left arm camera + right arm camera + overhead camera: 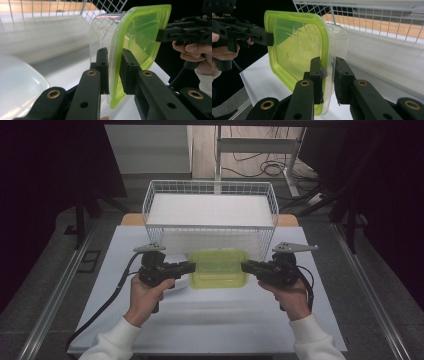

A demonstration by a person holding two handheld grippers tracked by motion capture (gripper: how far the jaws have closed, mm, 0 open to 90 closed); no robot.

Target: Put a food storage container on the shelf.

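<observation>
A clear container with a green lid (219,268) is held between the two tools, above the white tabletop (210,315) and just in front of the wire basket (210,205). The left tool (189,267) is clamped on the container's left edge; in the left gripper view its jaws press on either side of the green lid rim (115,75). The right tool (246,266) is clamped on the opposite edge; in the right gripper view one jaw bears on the lid side and the other on the clear wall (329,72). Each tool is carried by a hand in a white sleeve, the left hand (145,300) and the right hand (290,297) coming in from the near edge.

The basket stands directly behind the container, its near wire wall close to the lid's far edge, with a white panel (210,210) lying inside it. In the left gripper view a second translucent item (17,85) lies at the lower left, blurred. Beyond the tabletop are a metal stand (260,145) and loose cables (260,167) on the floor.
</observation>
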